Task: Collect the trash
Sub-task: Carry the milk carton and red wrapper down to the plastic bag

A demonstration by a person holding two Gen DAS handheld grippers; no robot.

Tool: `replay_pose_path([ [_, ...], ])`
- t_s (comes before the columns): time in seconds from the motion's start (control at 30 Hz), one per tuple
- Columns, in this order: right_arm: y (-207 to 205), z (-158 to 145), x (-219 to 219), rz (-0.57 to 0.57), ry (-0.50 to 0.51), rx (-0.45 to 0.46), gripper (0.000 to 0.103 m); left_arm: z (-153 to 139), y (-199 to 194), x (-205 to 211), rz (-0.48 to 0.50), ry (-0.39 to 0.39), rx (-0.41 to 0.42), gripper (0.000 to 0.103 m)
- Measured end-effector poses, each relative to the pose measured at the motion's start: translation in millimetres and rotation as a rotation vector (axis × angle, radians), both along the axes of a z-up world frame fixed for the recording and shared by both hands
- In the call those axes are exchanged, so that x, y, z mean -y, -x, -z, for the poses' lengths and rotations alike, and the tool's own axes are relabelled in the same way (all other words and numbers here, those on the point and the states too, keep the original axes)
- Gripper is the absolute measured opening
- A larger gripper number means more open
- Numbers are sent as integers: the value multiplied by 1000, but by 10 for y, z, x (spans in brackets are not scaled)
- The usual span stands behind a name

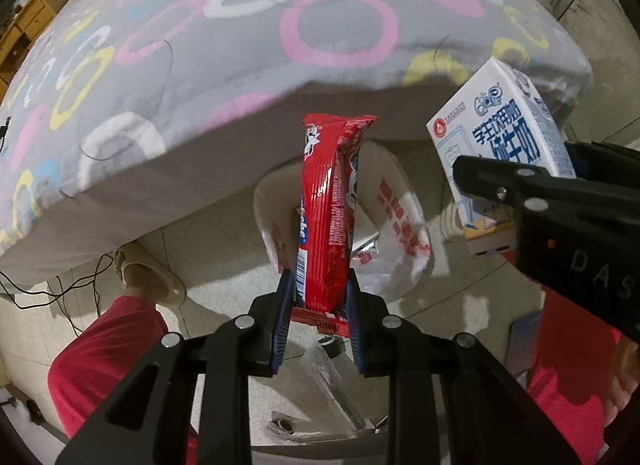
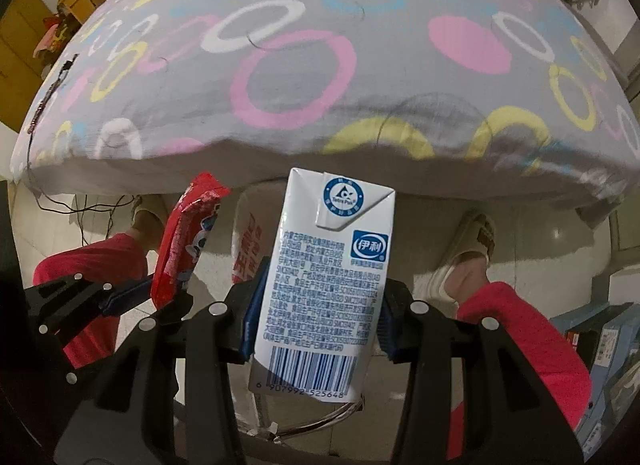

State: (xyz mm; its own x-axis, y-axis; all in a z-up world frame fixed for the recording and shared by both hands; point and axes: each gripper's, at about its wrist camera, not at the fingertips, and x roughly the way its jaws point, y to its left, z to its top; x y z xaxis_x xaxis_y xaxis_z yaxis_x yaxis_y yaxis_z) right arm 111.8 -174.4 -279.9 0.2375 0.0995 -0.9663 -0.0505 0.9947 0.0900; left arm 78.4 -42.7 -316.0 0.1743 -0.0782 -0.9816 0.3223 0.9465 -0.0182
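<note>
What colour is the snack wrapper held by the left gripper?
Red, with white print; the snack wrapper in the left gripper shows best in the left wrist view.

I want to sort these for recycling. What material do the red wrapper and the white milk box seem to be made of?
Red wrapper: probably thin plastic film with a glossy finish; it shows shiny highlights, lengthwise creases and a crimped end seal. White milk box: likely coated paperboard, smooth and slightly satin; it has sharp folded corner flaps, flat printed panels and a Tetra Pak mark at the top. Any inner lining is not visible.
</note>
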Motion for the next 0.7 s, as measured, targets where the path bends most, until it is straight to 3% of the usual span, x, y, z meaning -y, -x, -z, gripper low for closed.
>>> replay_pose_path([
  [0.2,-63,297,67,27,-18,-55,45,306,-60,19,-15,7,-76,25],
  [0.7,-221,1057,183,111,-48,-157,45,1071,-221,219,12,-60,-189,26],
])
